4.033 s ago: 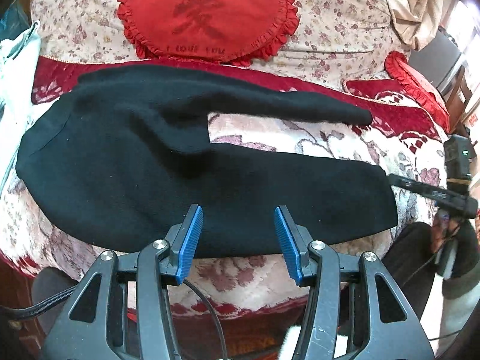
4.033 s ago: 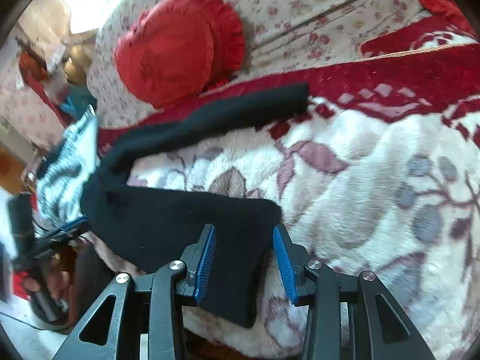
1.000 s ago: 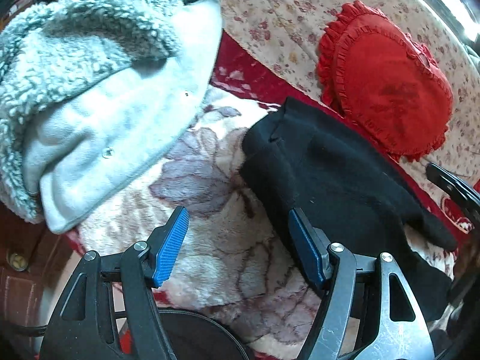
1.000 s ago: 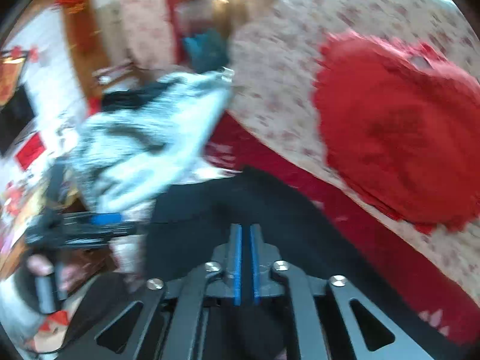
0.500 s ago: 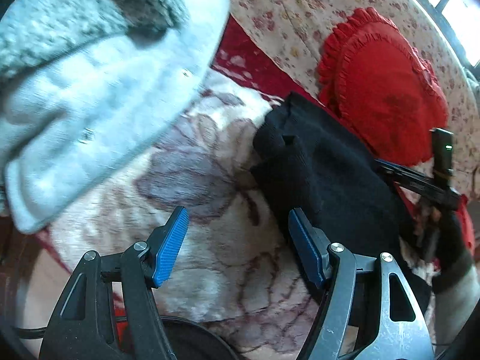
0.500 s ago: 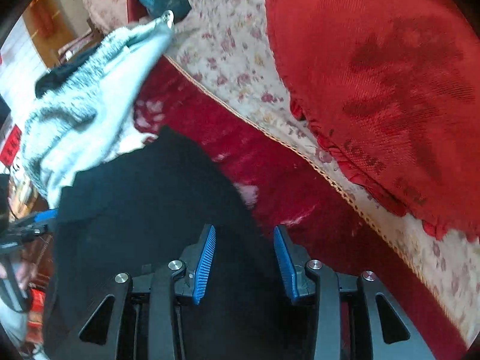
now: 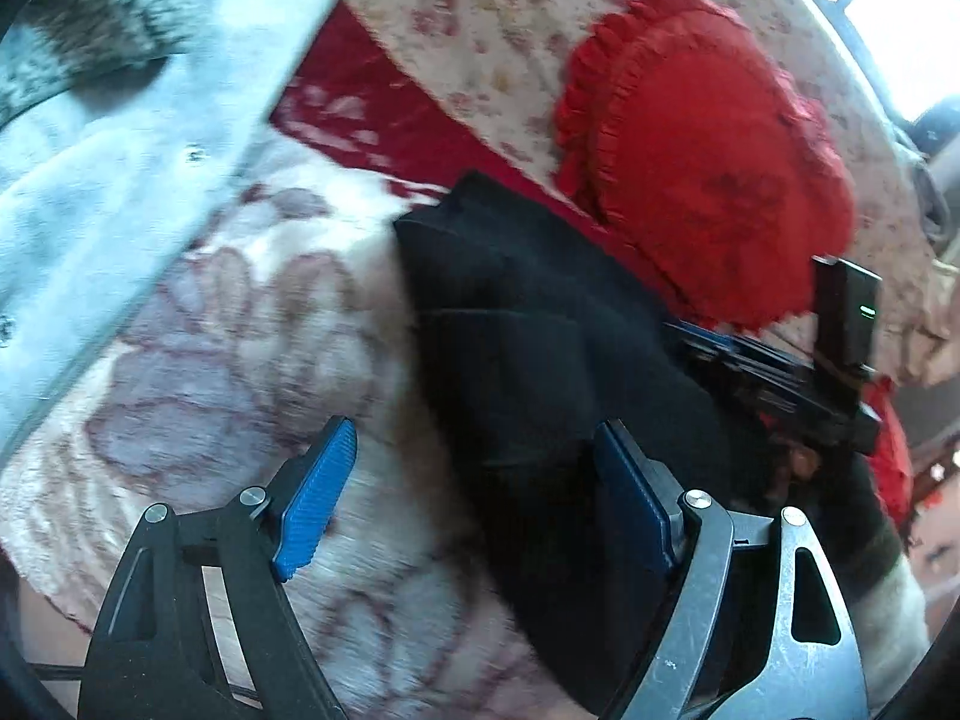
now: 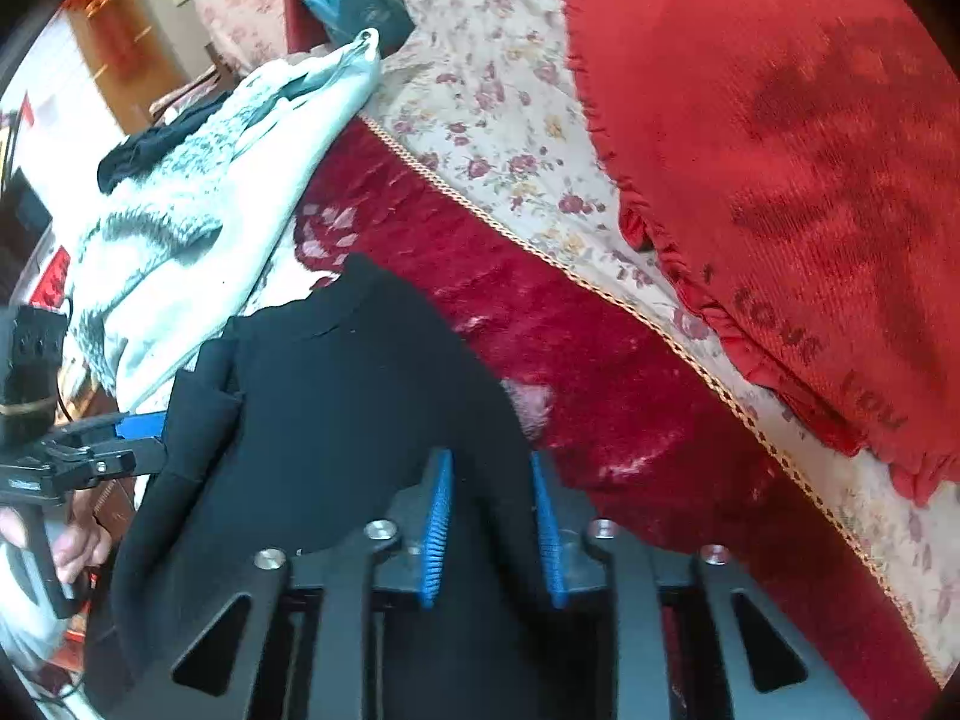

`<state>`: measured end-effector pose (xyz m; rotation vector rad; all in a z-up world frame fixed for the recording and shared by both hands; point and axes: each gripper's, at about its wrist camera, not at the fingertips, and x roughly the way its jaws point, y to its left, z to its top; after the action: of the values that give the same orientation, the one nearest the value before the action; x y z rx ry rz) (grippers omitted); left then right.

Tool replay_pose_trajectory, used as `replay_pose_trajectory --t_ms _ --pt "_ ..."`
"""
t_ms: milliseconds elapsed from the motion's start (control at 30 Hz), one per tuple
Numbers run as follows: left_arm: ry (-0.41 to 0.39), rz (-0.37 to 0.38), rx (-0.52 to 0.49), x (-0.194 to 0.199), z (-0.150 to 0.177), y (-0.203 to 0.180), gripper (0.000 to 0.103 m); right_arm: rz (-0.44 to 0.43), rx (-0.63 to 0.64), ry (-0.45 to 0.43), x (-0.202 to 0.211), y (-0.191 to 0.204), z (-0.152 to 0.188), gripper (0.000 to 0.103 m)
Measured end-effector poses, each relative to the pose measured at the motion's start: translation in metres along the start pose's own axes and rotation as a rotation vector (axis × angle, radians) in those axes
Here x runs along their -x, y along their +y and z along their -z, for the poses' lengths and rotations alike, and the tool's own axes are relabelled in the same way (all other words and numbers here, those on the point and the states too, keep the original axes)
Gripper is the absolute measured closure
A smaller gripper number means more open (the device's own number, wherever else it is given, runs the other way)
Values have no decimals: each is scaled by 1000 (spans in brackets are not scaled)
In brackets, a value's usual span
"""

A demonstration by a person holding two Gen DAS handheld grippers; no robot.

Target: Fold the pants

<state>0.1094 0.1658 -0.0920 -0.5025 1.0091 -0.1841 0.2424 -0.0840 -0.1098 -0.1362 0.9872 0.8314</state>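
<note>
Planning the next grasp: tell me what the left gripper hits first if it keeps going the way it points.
Probably the floral blanket, right beside the black pants; the left gripper, jaws opening, straddles that edge, so depth is uncertain.

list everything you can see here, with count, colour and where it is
folded knit pants: one, black, on the plush blanket, between both grippers
plush floral blanket: one, white and dark red, covering the seat
heart-shaped ruffled cushion: one, red, against the floral backrest
fleecy jacket: one, pale blue-grey, heaped beside the pants
left gripper: one, black with blue pads, jaws opening, one pad over the pants' edge
right gripper: one, same colours, jaws closing over the pants
</note>
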Motion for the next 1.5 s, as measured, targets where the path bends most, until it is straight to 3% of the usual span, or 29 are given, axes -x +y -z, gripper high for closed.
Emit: replay_pose_trajectory --t_ms 67,267,300,333,367,400,500,633,800,967,1133,1267,1367,1433,1500 --pt "10 13 -17 2 3 -5 22 4 -4 4 0 1 0 79" --pt "9 -42 -31 -2 7 -8 26 21 -18 4 -1 2 0 82" --pt "3 -47 -25 0 7 -6 40 30 -11 3 -1 3 0 84" --pt "2 -59 -23 1 7 -5 61 41 -3 1 -1 5 -1 88" --pt "2 -82 -24 3 7 -4 71 48 -2 -2 0 5 -1 90" --pt "-2 -94 -22 4 8 -2 78 56 -5 -9 2 6 -1 94" --pt "-25 -115 -3 17 16 2 83 38 -23 -47 14 11 0 97" --pt "-76 -120 9 45 27 6 83 -13 -8 -127 43 31 4 98" --pt "-24 -167 84 42 39 29 82 -70 17 -178 73 74 24 98" --pt "-47 -153 159 62 49 44 69 -125 61 -203 90 125 52 98" --pt "-131 -234 160 98 53 52 67 -197 39 -153 77 166 87 98" --pt "-162 -250 132 111 53 47 67 -255 -26 -99 49 189 114 98" --pt "-173 -230 91 114 56 34 67 -234 8 -50 30 211 125 98" --pt "-167 -215 60 110 56 21 67 -176 57 -7 17 220 130 98" --pt "-161 -205 31 103 56 7 67 -178 14 -45 22 213 135 98"
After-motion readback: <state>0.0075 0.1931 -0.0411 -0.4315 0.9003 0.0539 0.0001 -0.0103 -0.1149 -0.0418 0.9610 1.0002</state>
